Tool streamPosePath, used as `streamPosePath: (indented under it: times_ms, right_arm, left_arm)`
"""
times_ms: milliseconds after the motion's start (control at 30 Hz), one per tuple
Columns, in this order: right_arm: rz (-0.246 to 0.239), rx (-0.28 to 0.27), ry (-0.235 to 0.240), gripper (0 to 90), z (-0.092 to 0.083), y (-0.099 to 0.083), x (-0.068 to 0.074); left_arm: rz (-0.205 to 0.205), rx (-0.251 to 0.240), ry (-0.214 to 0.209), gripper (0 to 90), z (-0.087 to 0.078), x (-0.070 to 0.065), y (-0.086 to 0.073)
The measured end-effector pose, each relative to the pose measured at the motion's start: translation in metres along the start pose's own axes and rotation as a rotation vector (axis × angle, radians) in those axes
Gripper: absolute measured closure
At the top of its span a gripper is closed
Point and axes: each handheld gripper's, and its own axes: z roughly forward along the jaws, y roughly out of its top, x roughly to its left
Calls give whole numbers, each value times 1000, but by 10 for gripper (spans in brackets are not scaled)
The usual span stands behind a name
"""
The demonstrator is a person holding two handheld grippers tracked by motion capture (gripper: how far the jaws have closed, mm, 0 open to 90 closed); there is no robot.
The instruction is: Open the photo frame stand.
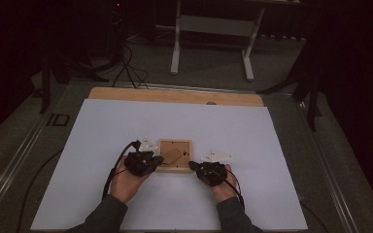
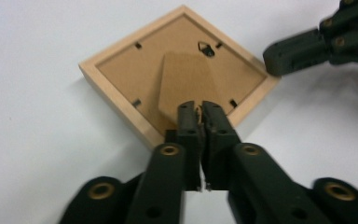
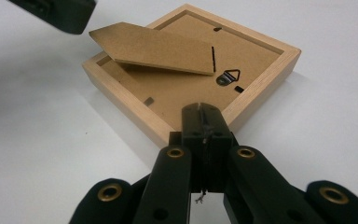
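I see no readable writing on the picture frame (image 2: pixel 168 70), face-down on the white surface (image 1: pixel 126 121); my left hand-held gripper (image 2: pixel 198 108) pinches its stand (image 2: pixel 186 77), the right hand-held gripper (image 3: pixel 201 112) is closed empty.

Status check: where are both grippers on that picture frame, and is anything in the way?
Left gripper shut at stand tip. Right gripper shut, pressing frame corner. Stand lifted. Nothing in the way.

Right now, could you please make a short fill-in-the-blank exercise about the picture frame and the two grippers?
1. The wooden picture frame lies with its back facing ____.
2. The cardboard stand on the back is lifted at one end, and a metal ____ sits beside it.
3. The jaws of the left gripper and the right gripper are both ____.
4. The frame rests on a ____ sheet.

Missing words: up; hanger; shut; white
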Motion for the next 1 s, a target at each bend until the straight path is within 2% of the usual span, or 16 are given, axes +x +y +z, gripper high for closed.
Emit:
streamPosePath:
  times_ms: [200,500,767,1000]
  right_arm:
    - [-2,-1,0,894,0,0,0]
    - [-2,-1,0,895,0,0,0]
    - [-1,0,0,895,0,0,0]
    - [0,0,0,894,0,0,0]
  left_arm:
    - [17,48,4,898,4,-2,-7]
    - [-3,86,35,898,12,-1,-10]
    - [-21,74,38,897,15,1,-4]
    - [-26,28,30,893,11,-2,9]
